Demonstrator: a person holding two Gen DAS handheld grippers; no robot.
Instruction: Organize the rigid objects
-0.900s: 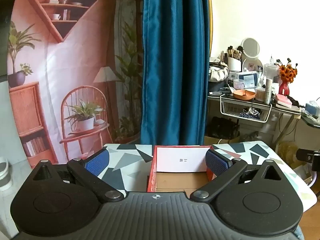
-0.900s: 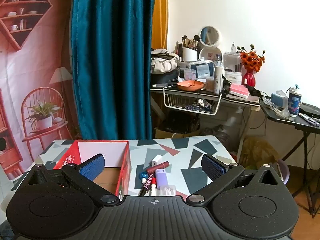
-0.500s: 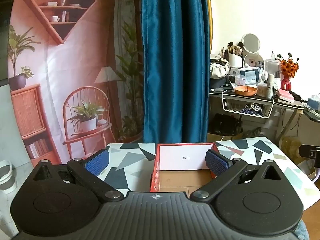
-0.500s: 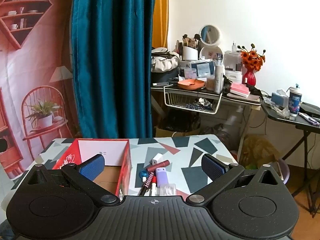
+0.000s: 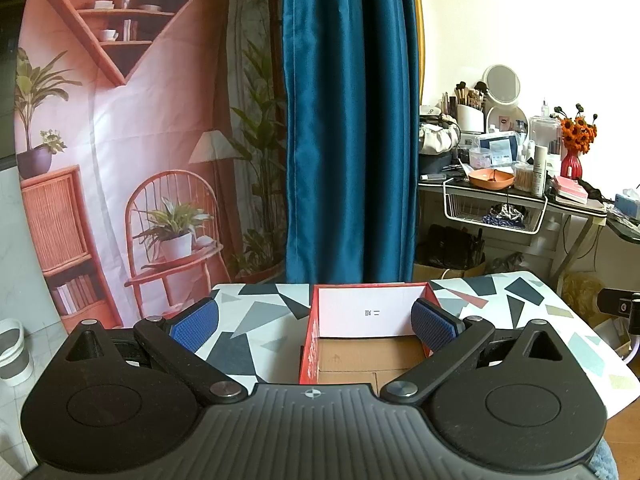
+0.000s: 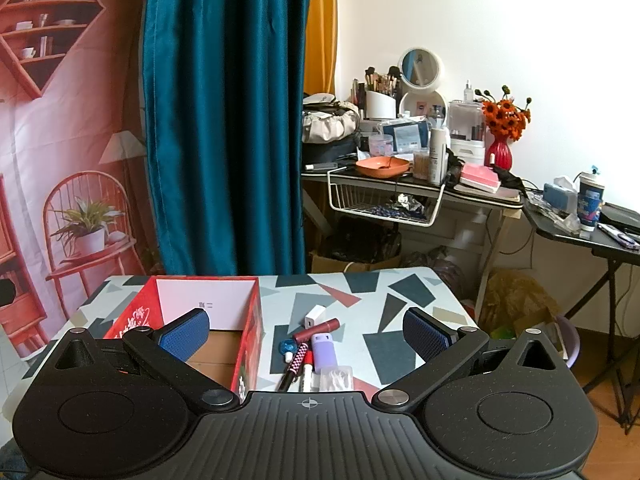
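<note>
- So, the left gripper (image 5: 315,322) is held wide open with nothing between its blue pads (image 5: 195,326), and it's pointed over the near edge of the patterned table (image 5: 256,320).
- Right gripper (image 6: 306,330) is spread just as wide, nothing gripped either, tilted a bit down toward the pile of small stuff.
- Straight ahead of the left gripper a red cardboard box (image 5: 309,344) is seen, open on top, with a white inner wall and bare brown floor.
- In the right view that same box (image 6: 250,336) is sat left of the clutter, near but apart from it.
- Between the right fingers are laid a dark red lipstick tube (image 6: 316,329), a white charger block (image 6: 314,316), a lilac tube (image 6: 322,352), a checkered pen (image 6: 294,364), a red-capped marker (image 6: 307,368) and a clear packet (image 6: 336,378), all bunched close together on the table.
- Further back, a teal curtain (image 6: 224,120) and a crowded vanity desk (image 6: 472,194) can be made out.
</note>
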